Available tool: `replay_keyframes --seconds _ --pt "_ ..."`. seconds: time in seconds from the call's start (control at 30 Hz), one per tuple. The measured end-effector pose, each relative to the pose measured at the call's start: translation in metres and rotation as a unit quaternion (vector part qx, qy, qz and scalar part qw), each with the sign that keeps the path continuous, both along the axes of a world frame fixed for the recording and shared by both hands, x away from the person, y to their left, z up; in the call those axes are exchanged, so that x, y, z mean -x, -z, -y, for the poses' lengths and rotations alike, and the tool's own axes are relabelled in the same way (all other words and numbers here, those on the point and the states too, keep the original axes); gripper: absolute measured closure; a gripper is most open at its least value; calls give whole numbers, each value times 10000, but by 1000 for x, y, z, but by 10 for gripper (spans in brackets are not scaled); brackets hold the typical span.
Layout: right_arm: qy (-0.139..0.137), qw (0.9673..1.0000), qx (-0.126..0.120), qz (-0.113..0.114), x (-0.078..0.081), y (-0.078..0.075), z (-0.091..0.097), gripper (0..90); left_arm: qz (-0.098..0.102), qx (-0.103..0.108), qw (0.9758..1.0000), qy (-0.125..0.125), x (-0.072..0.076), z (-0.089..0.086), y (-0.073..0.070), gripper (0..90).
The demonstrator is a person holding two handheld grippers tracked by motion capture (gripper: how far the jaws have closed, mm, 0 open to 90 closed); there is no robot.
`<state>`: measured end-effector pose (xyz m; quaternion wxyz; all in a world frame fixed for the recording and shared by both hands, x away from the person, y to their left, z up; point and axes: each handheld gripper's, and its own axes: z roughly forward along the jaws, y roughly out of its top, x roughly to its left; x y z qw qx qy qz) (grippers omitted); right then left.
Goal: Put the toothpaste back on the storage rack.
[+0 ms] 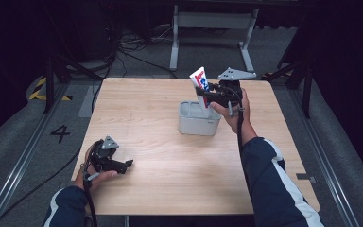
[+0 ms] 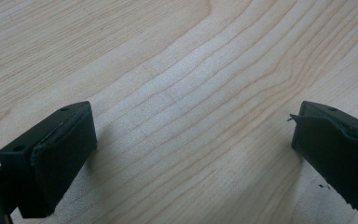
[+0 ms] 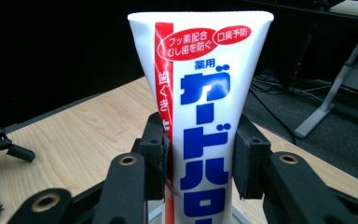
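Note:
A white toothpaste tube (image 1: 200, 81) with red and blue print stands upright in my right gripper (image 1: 207, 94), just over the far side of a grey rectangular container (image 1: 197, 124) near the table's middle. In the right gripper view both pads press the toothpaste tube (image 3: 205, 121) from either side, crimped end up, and the right gripper (image 3: 200, 161) is shut on it. My left gripper (image 1: 128, 164) rests low at the table's front left, held by a hand. In the left gripper view the left gripper (image 2: 193, 144) has its jaws far apart over bare wood, nothing between them.
The light wooden table (image 1: 170, 161) stands on a grey floor with cables and white desk legs (image 1: 175, 38) behind it. Black stands flank both far corners. A sleeve in navy and white (image 1: 274, 184) crosses the table's right front.

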<state>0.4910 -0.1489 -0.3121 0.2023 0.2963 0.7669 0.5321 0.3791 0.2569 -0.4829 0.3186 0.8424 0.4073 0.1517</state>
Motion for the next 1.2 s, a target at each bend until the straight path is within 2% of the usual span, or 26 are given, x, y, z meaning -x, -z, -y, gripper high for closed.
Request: replay_keyframes --seconds 0.77,1.2 --pt "-114 9999 52 -109 -16 17 -11 625 -2 11 10000 -6 0 0 0 2" --pt "-82 9997 84 -193 -20 30 -7 622 9 17 10000 -8 0 0 0 2"
